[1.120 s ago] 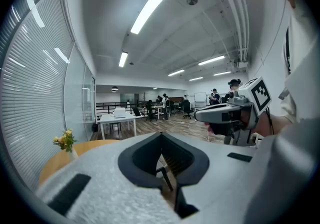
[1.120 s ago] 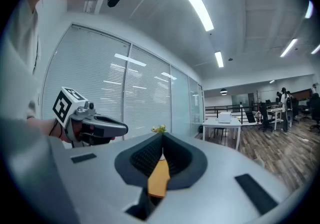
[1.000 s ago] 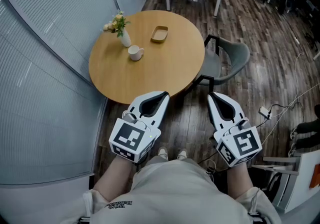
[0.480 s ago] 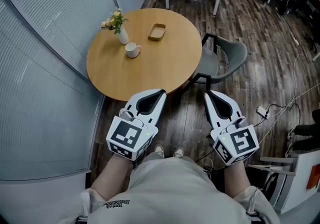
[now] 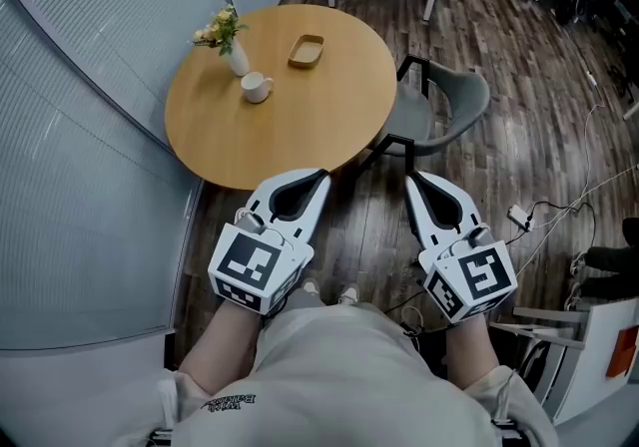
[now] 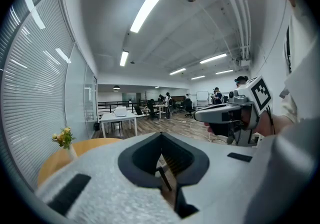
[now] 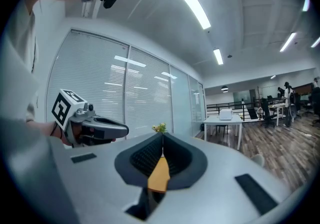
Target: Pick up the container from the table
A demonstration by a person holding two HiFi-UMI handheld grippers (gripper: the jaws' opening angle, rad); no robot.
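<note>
Approach step: we're short of the counter's [image 5: 300, 126] near edge, nothing grasped yet. Left gripper [image 5: 321, 176] and right gripper [image 5: 410, 178] both have jaws pressed together, empty. Container [image 5: 306, 50] sits on the counter's far side. Next, likely: reach across the counter, open one gripper wide, straddle the container's rim.
</note>
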